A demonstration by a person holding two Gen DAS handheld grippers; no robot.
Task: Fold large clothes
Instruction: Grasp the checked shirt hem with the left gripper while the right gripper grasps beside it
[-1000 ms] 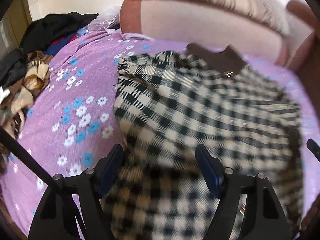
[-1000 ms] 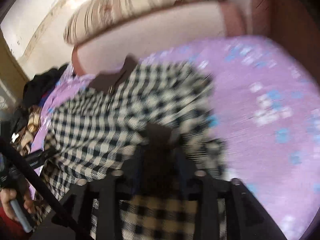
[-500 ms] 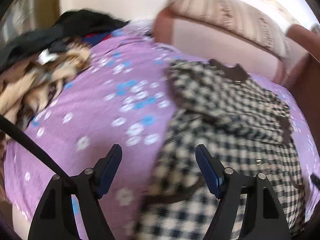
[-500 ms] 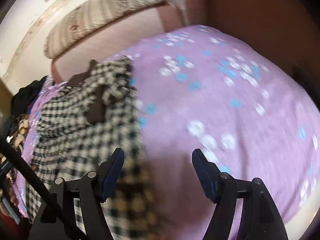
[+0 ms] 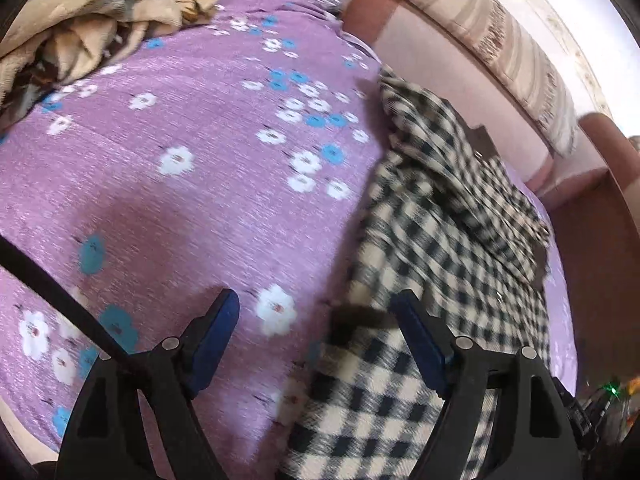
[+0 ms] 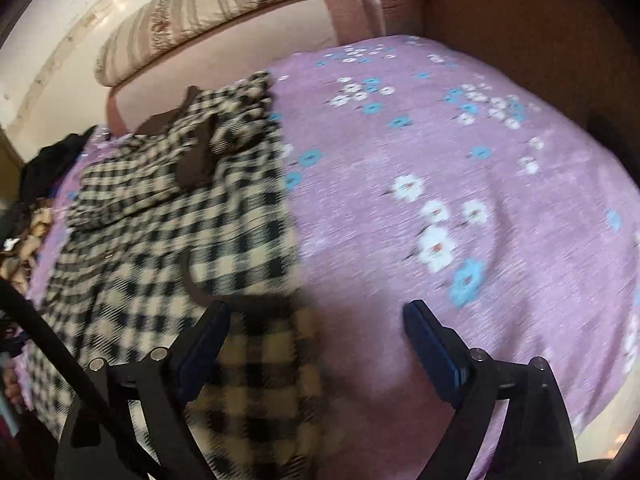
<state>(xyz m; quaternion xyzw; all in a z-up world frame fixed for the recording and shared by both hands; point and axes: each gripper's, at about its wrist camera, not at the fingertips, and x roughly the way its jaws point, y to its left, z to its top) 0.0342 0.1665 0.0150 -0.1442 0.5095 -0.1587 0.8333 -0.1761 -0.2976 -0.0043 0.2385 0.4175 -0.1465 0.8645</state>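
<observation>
The left gripper (image 5: 316,320) sits at the bottom centre of its frame, jaws spread wide with nothing between the blue pads (image 5: 416,340). The right gripper (image 6: 316,330) likewise fills the lower centre of its frame, jaws wide apart, pads (image 6: 430,344) gripping nothing.

right gripper (image 6: 316,326) (jaws apart) above checked garment (image 6: 180,232) edge.

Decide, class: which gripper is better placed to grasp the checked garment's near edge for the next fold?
Left, marginally: the left gripper is open with the checked garment's edge between its fingers. The right gripper, also open, mostly spans purple bedspread.
</observation>
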